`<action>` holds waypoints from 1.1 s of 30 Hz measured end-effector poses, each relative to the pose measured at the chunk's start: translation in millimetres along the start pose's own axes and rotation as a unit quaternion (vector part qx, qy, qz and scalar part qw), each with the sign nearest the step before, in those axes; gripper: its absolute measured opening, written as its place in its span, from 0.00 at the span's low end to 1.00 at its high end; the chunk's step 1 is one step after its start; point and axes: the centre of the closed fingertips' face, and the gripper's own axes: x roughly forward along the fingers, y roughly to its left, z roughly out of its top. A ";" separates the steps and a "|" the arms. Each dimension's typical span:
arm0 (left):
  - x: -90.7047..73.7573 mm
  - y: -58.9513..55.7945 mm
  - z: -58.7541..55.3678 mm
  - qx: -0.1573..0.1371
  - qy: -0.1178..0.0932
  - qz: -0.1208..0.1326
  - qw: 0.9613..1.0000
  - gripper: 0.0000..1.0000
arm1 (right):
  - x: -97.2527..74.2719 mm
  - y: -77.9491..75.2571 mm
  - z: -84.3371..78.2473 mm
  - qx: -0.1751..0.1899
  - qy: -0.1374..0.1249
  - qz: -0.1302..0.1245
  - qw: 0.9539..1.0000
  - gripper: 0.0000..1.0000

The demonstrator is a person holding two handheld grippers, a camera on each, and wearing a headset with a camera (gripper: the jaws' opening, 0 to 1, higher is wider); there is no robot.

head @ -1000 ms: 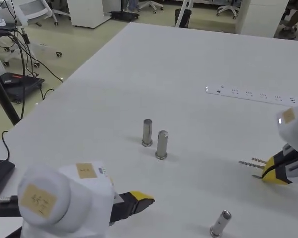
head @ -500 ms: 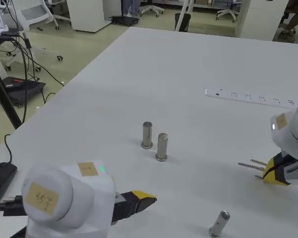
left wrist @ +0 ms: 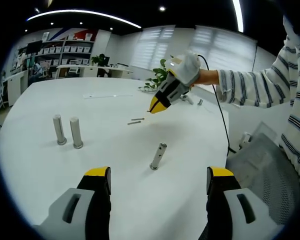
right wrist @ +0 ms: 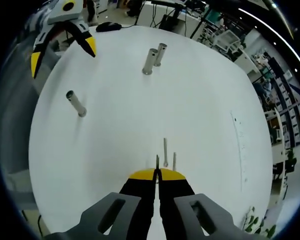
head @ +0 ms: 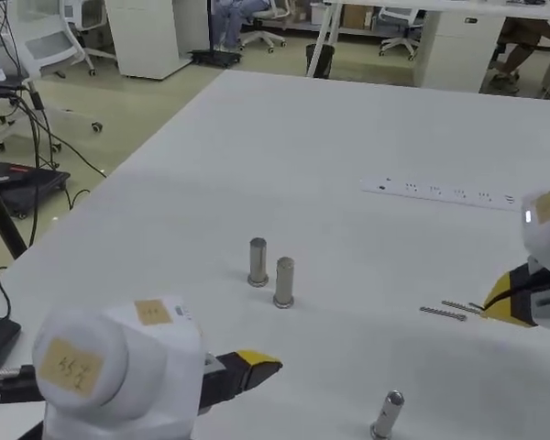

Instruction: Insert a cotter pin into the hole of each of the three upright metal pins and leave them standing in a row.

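In the head view, a white table (head: 302, 137) holds two short, round, shiny grey posts standing up close side by side: the back metal pin (head: 258, 262) and the front metal pin (head: 284, 281). Each has a small wider foot. The third metal pin (head: 386, 414) is well apart from them, near the bottom edge. Two loose cotter pins (head: 443, 313), thin grey sticks, lie flat on the table just beside the yellow tip of the right gripper (head: 486, 302). A long white power strip (head: 440, 192) lies farther back. The left gripper (head: 257, 365) hangs low over the near side of the table. In the left gripper view, the left gripper (left wrist: 159, 175) has its two yellow-tipped jaws spread wide with nothing between them. The third metal pin (left wrist: 158, 156) stands in front of it, and the other two stand together to the left. A hand in a striped sleeve holds the right gripper (left wrist: 157, 105) above the loose cotter pins (left wrist: 136, 121). In the right gripper view, the right gripper (right wrist: 157, 172) has its jaws squeezed together on one held cotter pin (right wrist: 157, 161), which pokes out of the tip. The two loose cotter pins (right wrist: 165, 152) lie just past it on the table.
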 end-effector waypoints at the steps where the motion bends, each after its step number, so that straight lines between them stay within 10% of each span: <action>1: 0.1 -0.2 1.0 0.001 -0.001 0.000 1.000 0.77 | -3.9 1.1 1.2 0.001 -0.004 -0.003 1.000 0.01; 22: 1.5 9.9 24.0 0.000 -0.038 0.018 0.999 0.70 | -32.8 43.5 52.4 -0.002 -0.108 -0.040 0.993 0.01; 33: 12.3 0.7 35.2 -0.042 -0.043 -0.014 0.998 0.65 | -38.7 68.4 66.2 -0.026 -0.124 -0.047 0.991 0.01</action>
